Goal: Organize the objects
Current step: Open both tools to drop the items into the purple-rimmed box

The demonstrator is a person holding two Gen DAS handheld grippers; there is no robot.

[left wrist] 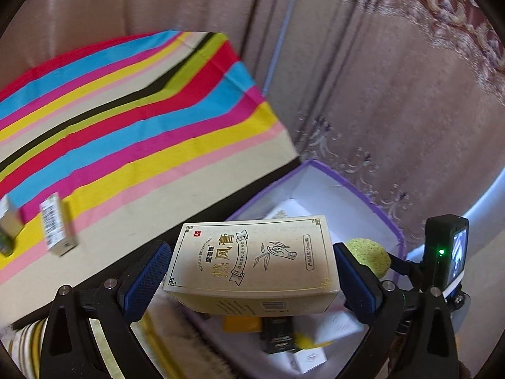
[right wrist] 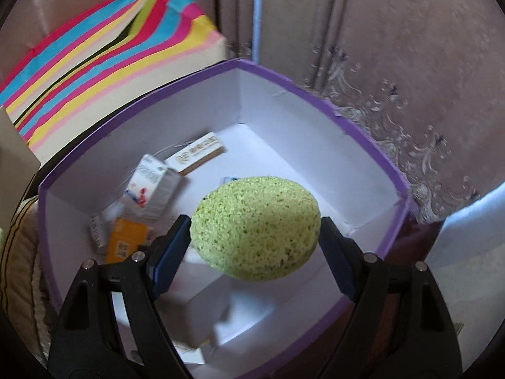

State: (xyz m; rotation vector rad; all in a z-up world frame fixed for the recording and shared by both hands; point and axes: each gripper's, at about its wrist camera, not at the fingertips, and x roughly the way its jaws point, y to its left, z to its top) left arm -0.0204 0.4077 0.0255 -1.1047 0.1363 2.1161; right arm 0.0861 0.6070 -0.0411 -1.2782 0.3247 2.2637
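A table draped in a striped cloth point(left wrist: 132, 110) of red, blue, pink, yellow and black fills the left of the scene. Just beside its edge, lower down, stands a large open storage box point(right wrist: 318, 94) with a purple rim and white inner walls. Several small cartons point(right wrist: 154, 186) already lie scattered on its floor, among them an orange packet point(right wrist: 126, 240).

The step in hand appears to be carrying two more items to this box for dropping in — both are held above it, not yet released.

The left gripper point(left wrist: 252, 271) holds a cream-coloured medicine box point(left wrist: 252, 262) with gold Chinese lettering, flat side up, its jaws spread wide and the blue pads pressed against the two short ends. It hangs over the near corner of the storage box. Two small cartons point(left wrist: 58, 224) remain on the cloth at the far left.

The right gripper point(right wrist: 255, 237) clasps a green egg-shaped sponge point(right wrist: 257, 227), porous and soft-looking, jaws wide apart with a pad on either side. It hangs above the middle of the open box.

The next move likely calls for lowering each item inside the walls and then spreading the jaws — the sponge may bounce, so a low release seems wise.
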